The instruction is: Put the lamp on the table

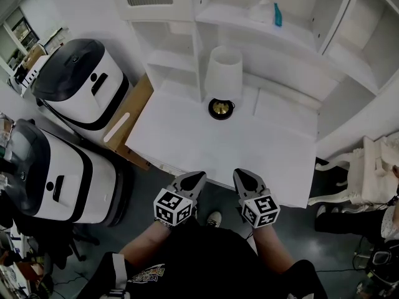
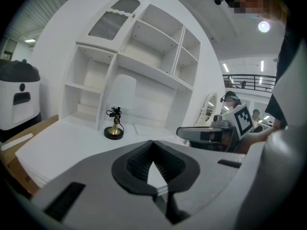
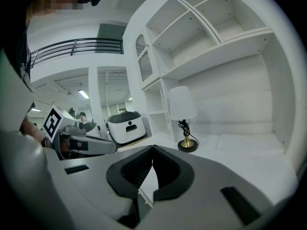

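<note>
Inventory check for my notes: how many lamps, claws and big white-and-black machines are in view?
lamp: 1
claws: 2 (left claw, right claw)
white-and-black machines: 2 (upper machine, lower machine)
Total: 5

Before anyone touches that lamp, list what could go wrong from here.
The lamp carries a wide shade over a small round base, so a nudge might tip it. It stands close to the shelf upright, so lifting could knock the shade. The left gripper and right gripper are both shut and empty; reaching in like that may push it.
</note>
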{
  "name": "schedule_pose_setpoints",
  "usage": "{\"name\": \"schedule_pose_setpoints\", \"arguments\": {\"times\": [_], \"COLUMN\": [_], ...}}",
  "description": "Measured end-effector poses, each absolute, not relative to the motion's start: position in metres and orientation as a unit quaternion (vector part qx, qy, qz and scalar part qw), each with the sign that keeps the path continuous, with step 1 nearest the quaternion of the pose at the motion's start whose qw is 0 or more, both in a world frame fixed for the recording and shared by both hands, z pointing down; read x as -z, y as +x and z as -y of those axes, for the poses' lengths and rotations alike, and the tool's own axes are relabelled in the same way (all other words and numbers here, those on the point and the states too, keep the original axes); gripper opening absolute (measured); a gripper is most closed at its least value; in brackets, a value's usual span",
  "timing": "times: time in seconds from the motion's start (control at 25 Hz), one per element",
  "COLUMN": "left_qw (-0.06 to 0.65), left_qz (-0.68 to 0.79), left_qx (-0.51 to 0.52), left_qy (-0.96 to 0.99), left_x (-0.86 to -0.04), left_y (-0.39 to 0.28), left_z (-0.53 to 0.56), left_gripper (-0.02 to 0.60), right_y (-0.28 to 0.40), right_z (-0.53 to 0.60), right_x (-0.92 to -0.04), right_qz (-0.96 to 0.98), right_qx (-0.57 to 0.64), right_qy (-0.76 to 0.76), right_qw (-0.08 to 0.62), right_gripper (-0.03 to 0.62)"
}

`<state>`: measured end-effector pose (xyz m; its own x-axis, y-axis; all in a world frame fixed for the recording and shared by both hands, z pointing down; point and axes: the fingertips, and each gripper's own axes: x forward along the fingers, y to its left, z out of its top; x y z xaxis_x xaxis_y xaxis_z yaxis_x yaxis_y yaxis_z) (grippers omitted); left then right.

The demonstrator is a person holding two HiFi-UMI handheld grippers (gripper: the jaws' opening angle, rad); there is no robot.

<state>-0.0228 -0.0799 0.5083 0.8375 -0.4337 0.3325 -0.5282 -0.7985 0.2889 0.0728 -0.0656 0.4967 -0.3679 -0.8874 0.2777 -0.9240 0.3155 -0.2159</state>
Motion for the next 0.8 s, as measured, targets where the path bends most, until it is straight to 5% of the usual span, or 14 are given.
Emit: {"name": "schedule_pose_setpoints", "arguments": {"times": [0.8], "left_qw": [0.195], "left_qz": [0.258], "left_qx": [-0.129], "left_qy": [0.937], "left_x": [-0.5143], "left_y": [-0.0170], "left_z": [0.0790], "left_gripper": [0.006], "right_y": [0.0745], "right_z": [0.0669], "right_x": [-0.4984], "right_qz": [0.815], "right_qx": [-0.172], "right_qy": [0.551], "right_qw": [0.052], "right_gripper": [0.025]}}
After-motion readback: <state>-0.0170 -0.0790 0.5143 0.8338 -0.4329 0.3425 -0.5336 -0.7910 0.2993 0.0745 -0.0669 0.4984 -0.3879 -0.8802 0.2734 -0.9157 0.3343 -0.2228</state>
